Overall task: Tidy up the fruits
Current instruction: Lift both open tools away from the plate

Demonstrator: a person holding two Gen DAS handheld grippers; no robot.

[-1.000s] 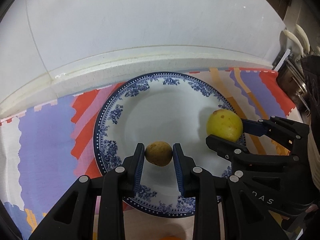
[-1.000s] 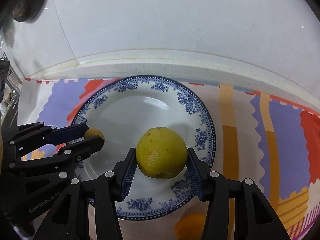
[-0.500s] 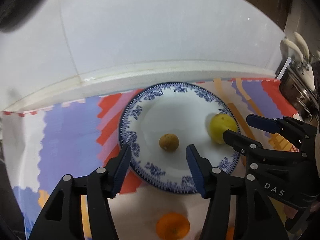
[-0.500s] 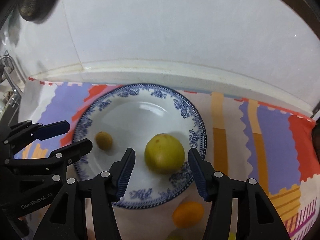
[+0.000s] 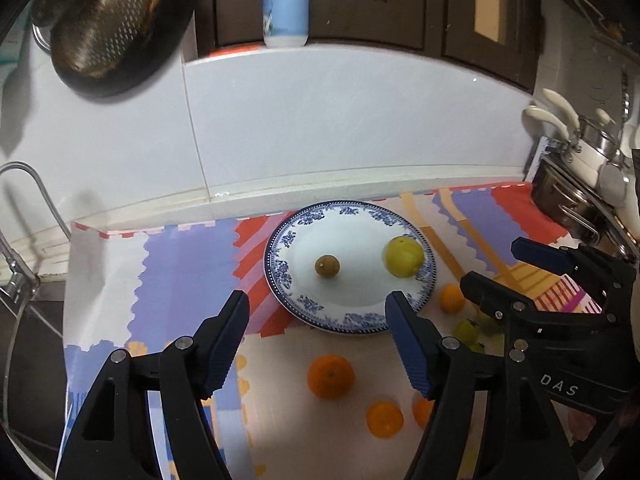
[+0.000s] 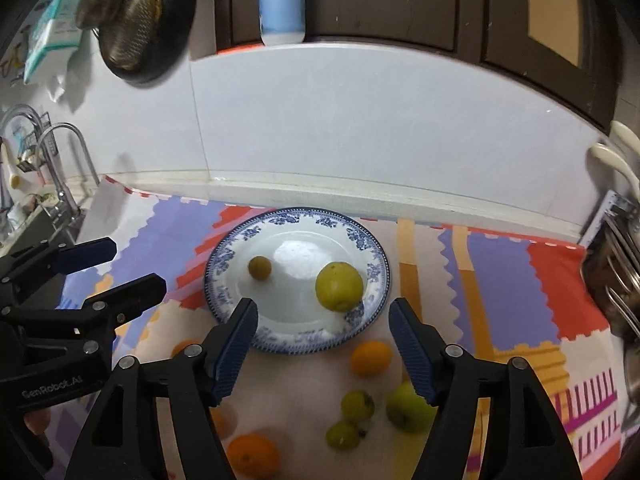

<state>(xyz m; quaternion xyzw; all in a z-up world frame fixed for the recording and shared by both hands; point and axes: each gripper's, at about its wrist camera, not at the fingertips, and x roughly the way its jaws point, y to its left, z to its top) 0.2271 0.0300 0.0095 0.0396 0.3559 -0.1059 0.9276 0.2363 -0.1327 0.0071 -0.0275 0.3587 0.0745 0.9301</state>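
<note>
A blue-patterned white plate (image 5: 308, 304) (image 6: 224, 280) rests on the colourful cloth and holds a small brown fruit (image 5: 327, 266) (image 6: 259, 267) and a larger yellow-green fruit (image 5: 404, 257) (image 6: 339, 286). My left gripper (image 5: 318, 312) hovers above the plate's near rim, its jaws opening with nothing between them. My right gripper (image 6: 322, 320) hangs likewise over the near rim, jaws opening and empty. Loose oranges (image 5: 330, 376) (image 6: 371, 358) and small green fruits (image 6: 357, 404) (image 5: 468, 330) lie on the cloth nearer than the plate.
A white tiled wall rises behind the plate, with a blue bottle (image 5: 285, 2) on its ledge and a hanging strainer pan (image 5: 104, 24). A sink faucet (image 6: 60, 168) stands at the left. A metal rack with utensils (image 5: 576, 184) sits at the right.
Both grippers let go of their fruits, which now rest on the plate. Both drew back and up from the plate with jaws spreading, bringing the loose fruits on the cloth into view.
</note>
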